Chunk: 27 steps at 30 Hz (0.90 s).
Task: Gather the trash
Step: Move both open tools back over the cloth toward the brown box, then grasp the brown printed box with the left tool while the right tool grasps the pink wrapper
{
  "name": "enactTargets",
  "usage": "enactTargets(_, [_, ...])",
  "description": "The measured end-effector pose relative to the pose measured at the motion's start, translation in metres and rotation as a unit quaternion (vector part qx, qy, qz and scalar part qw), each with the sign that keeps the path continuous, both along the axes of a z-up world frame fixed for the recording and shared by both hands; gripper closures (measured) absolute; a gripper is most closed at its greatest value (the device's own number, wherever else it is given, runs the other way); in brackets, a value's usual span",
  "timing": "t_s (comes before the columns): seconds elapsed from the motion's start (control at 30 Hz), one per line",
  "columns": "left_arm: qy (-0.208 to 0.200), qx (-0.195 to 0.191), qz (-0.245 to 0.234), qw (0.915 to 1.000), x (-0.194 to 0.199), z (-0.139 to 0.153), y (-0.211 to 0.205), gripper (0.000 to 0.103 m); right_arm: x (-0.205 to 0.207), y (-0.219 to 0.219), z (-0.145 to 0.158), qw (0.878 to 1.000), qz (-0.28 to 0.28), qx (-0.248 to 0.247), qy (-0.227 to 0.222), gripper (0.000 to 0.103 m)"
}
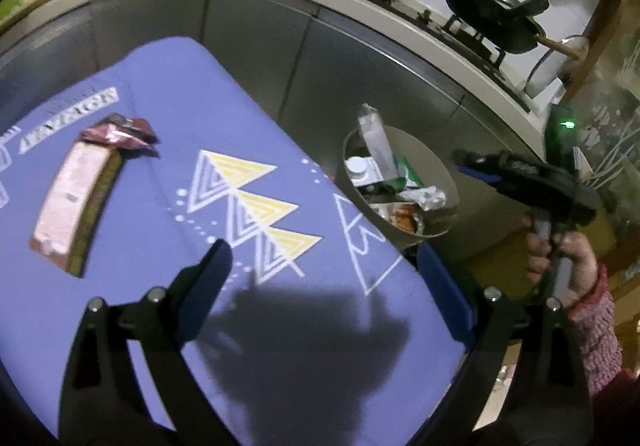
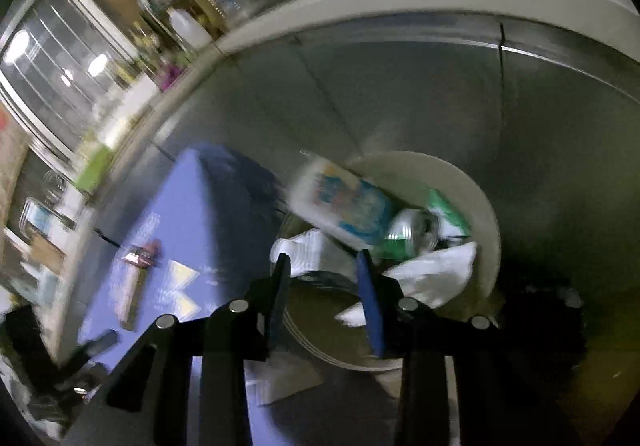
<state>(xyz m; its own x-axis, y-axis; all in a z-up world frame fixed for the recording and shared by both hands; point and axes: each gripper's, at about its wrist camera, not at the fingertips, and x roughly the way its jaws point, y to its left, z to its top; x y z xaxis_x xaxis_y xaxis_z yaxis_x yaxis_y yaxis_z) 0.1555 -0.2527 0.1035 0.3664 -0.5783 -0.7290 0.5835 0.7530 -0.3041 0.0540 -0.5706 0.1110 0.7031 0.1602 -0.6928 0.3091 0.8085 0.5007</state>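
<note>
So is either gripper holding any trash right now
No. The left gripper is open over the purple cloth, and the right gripper is open above the bin, nothing between its fingers.

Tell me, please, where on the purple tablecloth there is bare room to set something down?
The tablecloth is bare on the near half, around the yellow triangles and between the left claw fingers. The far left is taken by the pink wrapper. The bin beside the table's edge is crowded with trash.

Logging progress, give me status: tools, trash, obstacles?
Left tool open, empty, over table. Right tool open, empty, above bin. Pink wrapper remains on table. Nothing blocking.
</note>
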Motion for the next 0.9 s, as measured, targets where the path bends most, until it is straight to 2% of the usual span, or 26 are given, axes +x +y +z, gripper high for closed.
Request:
enactTargets(0.03, [-0.012, 0.008, 0.009, 0.9999, -0.003, 0.003, 0.005, 0.013, -0.002, 0.004, 0.004, 1.000, -0.003, 0.015, -0.013, 0.051])
enactTargets(0.07, [-0.029, 0.020, 0.020, 0.9992, -0.007, 0.006, 0.010, 0.013, -0.008, 0.011, 0.008, 0.999, -0.003, 0.042, -0.033, 0.036])
enactTargets(0.1, [-0.038, 0.027, 0.026, 0.9986, -0.009, 0.007, 0.014, 0.013, -0.015, 0.018, 0.009, 0.996, 0.000, 0.067, -0.051, 0.033])
enactTargets(0.17, [-0.061, 0.042, 0.047, 0.9961, -0.015, 0.009, 0.032, 0.013, -0.021, 0.036, 0.011, 0.994, 0.016, 0.089, -0.065, 0.032])
enactTargets(0.23, [-0.069, 0.047, 0.070, 0.9940, -0.015, 0.008, 0.055, 0.013, -0.019, 0.058, 0.014, 0.993, 0.042, 0.088, -0.067, 0.032])
enactTargets(0.37, [-0.062, 0.045, 0.123, 0.9894, -0.008, 0.004, 0.113, 0.013, -0.003, 0.101, 0.014, 0.990, 0.096, 0.089, -0.058, 0.033])
enactTargets(0.43, [-0.059, 0.044, 0.154, 0.9853, -0.003, 0.002, 0.142, 0.013, 0.006, 0.119, 0.010, 0.988, 0.114, 0.095, -0.051, 0.035])
enactTargets(0.57, [-0.053, 0.040, 0.204, 0.9767, 0.006, -0.003, 0.188, 0.013, 0.037, 0.165, 0.001, 0.982, 0.160, 0.099, -0.026, 0.046])
enactTargets(0.63, [-0.057, 0.039, 0.216, 0.9740, 0.011, -0.004, 0.198, 0.013, 0.052, 0.186, 0.001, 0.980, 0.179, 0.088, -0.022, 0.048])
enactTargets(0.7, [-0.069, 0.047, 0.212, 0.9736, 0.019, -0.005, 0.197, 0.013, 0.076, 0.207, 0.003, 0.978, 0.201, 0.054, -0.026, 0.048])
enactTargets(0.8, [-0.080, 0.090, 0.186, 0.9751, 0.041, -0.018, 0.176, 0.013, 0.115, 0.236, 0.007, 0.972, 0.231, -0.017, -0.040, 0.048])
enactTargets(0.9, [-0.086, 0.126, 0.173, 0.9731, 0.060, -0.029, 0.153, 0.013, 0.156, 0.257, 0.000, 0.965, 0.258, -0.041, -0.038, 0.046])
